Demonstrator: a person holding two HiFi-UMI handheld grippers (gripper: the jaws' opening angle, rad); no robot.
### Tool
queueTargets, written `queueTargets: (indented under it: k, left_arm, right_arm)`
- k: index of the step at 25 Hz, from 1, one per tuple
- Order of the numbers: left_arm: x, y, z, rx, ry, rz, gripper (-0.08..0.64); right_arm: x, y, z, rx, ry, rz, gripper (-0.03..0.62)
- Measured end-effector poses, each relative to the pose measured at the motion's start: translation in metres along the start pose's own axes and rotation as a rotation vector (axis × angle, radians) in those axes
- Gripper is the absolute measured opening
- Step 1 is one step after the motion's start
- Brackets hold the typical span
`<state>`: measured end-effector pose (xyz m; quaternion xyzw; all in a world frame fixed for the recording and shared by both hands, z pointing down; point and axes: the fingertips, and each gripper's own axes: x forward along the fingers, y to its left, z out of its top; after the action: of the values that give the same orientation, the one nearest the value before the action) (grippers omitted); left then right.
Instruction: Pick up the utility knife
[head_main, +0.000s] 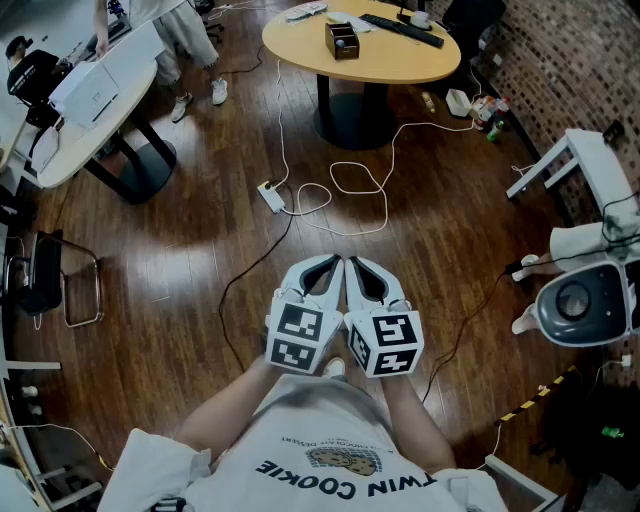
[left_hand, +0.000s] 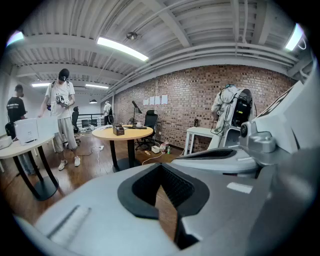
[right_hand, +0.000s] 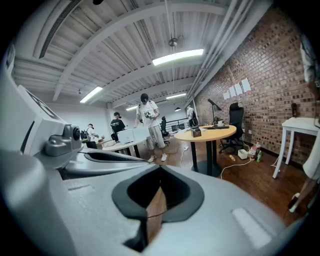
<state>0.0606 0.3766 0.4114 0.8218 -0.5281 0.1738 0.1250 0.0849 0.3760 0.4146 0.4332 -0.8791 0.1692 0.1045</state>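
Note:
No utility knife can be made out in any view. I hold both grippers side by side at waist height over the wooden floor, pointing slightly downward toward a round yellow table (head_main: 300, 52). My left gripper (head_main: 318, 272) is shut, its dark pads meeting at the tip with nothing between them (left_hand: 162, 167). Beside it and almost touching, my right gripper (head_main: 360, 270) is shut too and holds nothing (right_hand: 160, 170). On the far table stand a small brown box (head_main: 341, 40) and a long black item (head_main: 400, 28); the small things there are too distant to name.
White cables (head_main: 355, 182) and a power strip (head_main: 271, 196) lie on the floor ahead. A white machine (head_main: 585, 300) and a white stand (head_main: 580, 160) are at the right. A long white table (head_main: 100, 110) and a standing person (right_hand: 150, 125) are at the left, with a chair (head_main: 45, 270) nearby.

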Motion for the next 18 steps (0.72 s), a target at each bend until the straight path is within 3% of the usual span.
queueTargets:
  k: [8, 18]
  left_arm:
    - [0.046, 0.050, 0.005, -0.017, -0.002, -0.012, 0.008]
    - [0.106, 0.158, 0.033, -0.041, -0.014, -0.091, 0.008]
  right_arm:
    - [0.065, -0.016, 0.011, -0.011, 0.014, -0.011, 0.002]
    - [0.183, -0.018, 0.054, -0.023, 0.034, -0.089, 0.002]
